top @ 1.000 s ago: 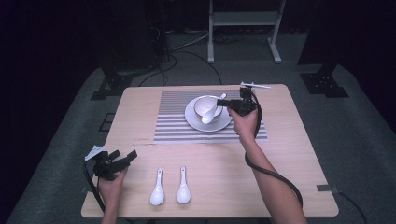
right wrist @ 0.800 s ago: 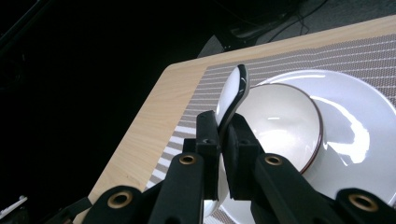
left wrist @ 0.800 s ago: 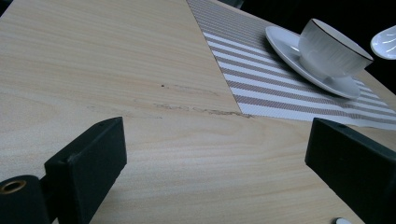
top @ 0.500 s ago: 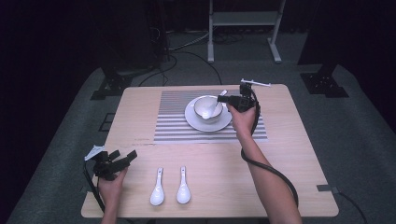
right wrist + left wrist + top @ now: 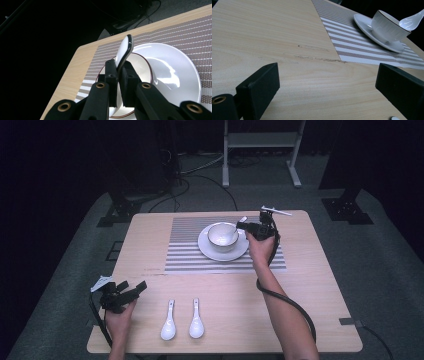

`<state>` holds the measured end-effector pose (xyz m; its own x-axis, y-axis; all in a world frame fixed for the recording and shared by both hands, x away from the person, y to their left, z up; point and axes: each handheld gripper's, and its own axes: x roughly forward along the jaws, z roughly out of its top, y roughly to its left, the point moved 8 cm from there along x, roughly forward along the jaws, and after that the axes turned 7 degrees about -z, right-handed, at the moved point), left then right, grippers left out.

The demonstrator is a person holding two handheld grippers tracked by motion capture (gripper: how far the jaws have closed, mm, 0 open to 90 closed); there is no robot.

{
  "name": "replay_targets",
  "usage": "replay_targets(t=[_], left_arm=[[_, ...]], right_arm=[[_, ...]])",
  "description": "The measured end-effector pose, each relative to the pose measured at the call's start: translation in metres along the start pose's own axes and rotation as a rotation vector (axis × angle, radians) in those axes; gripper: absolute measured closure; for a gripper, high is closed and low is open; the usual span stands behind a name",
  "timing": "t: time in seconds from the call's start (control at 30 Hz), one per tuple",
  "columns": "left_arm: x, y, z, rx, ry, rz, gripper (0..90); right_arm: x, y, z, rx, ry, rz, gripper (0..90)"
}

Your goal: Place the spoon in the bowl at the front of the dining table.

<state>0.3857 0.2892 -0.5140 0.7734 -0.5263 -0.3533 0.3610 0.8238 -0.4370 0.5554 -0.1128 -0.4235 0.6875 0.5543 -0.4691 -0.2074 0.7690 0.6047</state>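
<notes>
One spoon [image 5: 125, 51] is clenched in the right tool [image 5: 246, 226] over the cup [image 5: 222, 235]; next, lower and release. Left tool [image 5: 131, 290] idles open.

Your right tool [image 5: 119, 75] had its two black jaws pressed together on the handle of a white spoon [image 5: 125, 48], which stood edge-on and rose up and slightly right from the pinch. Directly beneath and behind the jaws sat the white cup [image 5: 140, 65] with its thin dark rim line, resting on the white saucer [image 5: 180, 75]. The saucer lay on the striped placemat [image 5: 190, 27], and the placemat on the light wooden bench [image 5: 75, 67], whose far edge met dark floor.
</notes>
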Motion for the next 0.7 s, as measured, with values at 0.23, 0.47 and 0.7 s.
replay_targets(t=[0.23, 0.47, 0.7], left_arm=[[0.0, 0.0, 0.0, -0.001, -0.001, -0.001, 3.9], [0.0, 0.0, 0.0, -0.001, -0.002, -0.001, 3.9], [0.0, 0.0, 0.0, -0.001, -0.003, -0.001, 3.9]], right_arm=[[0.003, -0.006, -0.002, 0.008, -0.008, -0.01, 84.7], [0.008, -0.008, -0.007, 0.001, 0.006, -0.022, 84.7], [0.015, -0.014, -0.017, -0.009, 0.031, -0.031, 84.6]])
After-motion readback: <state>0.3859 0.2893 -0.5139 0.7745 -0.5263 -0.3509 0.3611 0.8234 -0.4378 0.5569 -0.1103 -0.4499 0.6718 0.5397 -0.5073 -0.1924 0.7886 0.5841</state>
